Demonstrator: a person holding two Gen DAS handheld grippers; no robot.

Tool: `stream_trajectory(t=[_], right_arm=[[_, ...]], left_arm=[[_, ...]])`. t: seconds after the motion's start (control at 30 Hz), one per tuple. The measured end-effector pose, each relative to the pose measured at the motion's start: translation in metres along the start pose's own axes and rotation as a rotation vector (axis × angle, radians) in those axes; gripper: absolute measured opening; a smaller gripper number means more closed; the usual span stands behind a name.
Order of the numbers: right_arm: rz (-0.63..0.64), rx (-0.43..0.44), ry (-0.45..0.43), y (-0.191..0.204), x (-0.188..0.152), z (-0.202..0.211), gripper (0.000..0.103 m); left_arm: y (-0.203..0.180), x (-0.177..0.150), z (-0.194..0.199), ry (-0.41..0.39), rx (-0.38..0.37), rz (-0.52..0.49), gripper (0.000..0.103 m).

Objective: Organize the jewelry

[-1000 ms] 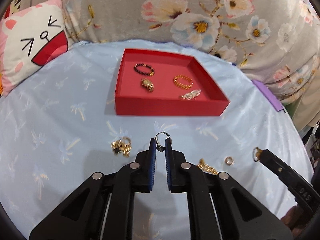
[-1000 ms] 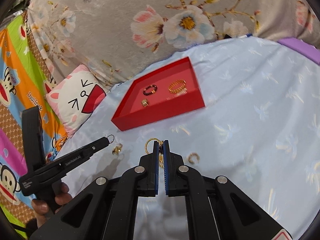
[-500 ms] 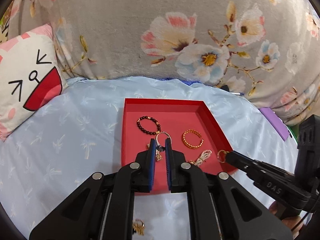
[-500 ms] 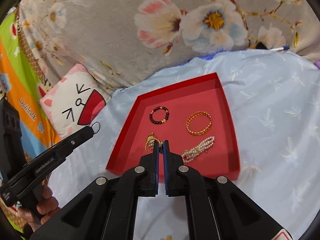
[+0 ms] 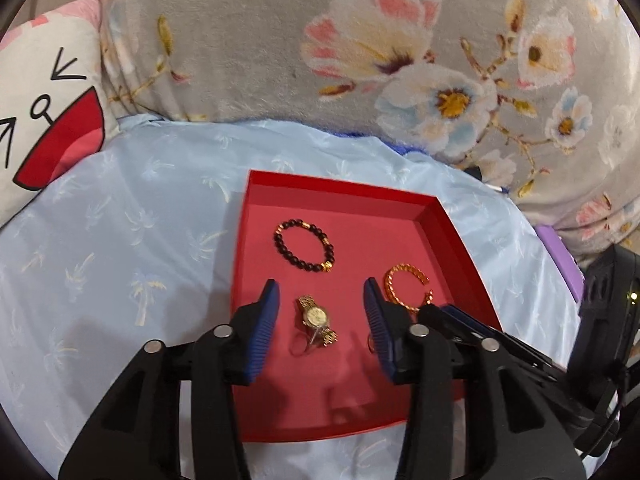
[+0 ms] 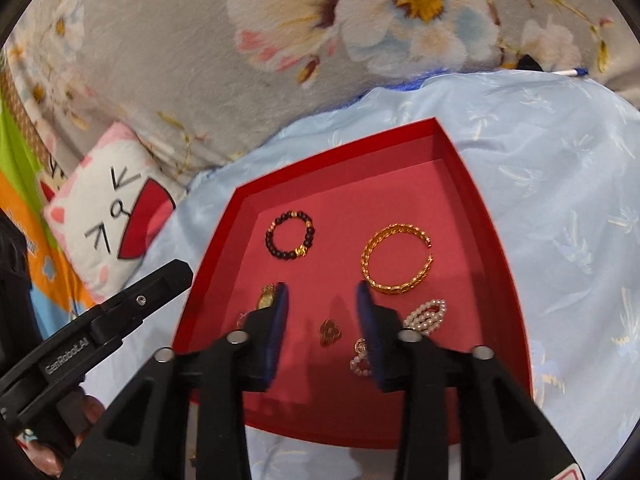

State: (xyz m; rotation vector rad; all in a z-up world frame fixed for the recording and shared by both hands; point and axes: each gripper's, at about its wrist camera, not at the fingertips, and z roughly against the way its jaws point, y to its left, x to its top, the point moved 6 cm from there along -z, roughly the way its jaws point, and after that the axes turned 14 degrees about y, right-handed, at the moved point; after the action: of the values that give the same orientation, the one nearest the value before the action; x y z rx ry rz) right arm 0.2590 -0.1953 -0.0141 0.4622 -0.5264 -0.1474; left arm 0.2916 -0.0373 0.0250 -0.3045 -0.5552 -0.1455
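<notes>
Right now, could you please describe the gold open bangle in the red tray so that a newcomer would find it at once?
Start at the shallow red tray on the pale blue cloth. The gold chain-textured open bangle lies on the tray floor beyond the right gripper, beside the dark beaded bracelet. It is the largest ring there, all gold, with a gap on one side.

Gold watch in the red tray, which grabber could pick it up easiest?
Probably the left gripper: the gold watch lies between its open fingers in the red tray. The right gripper is open over a flower charm, with the watch beside it.
</notes>
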Motion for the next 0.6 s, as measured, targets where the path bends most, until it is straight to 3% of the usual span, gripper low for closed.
stream_trajectory(t=[0.33,0.6], right_arm=[[0.09,-0.03,-0.057,0.013,-0.042,0.042,0.039],[0.144,-0.082,-0.038,0.019,-0.11,0.067,0.039]], left_arm=[[0.012,-0.026,0.033,-0.033,0.037,0.005,0.042],[0.014,-0.085,0.053,-0.019,0.09,-0.031,0.044]])
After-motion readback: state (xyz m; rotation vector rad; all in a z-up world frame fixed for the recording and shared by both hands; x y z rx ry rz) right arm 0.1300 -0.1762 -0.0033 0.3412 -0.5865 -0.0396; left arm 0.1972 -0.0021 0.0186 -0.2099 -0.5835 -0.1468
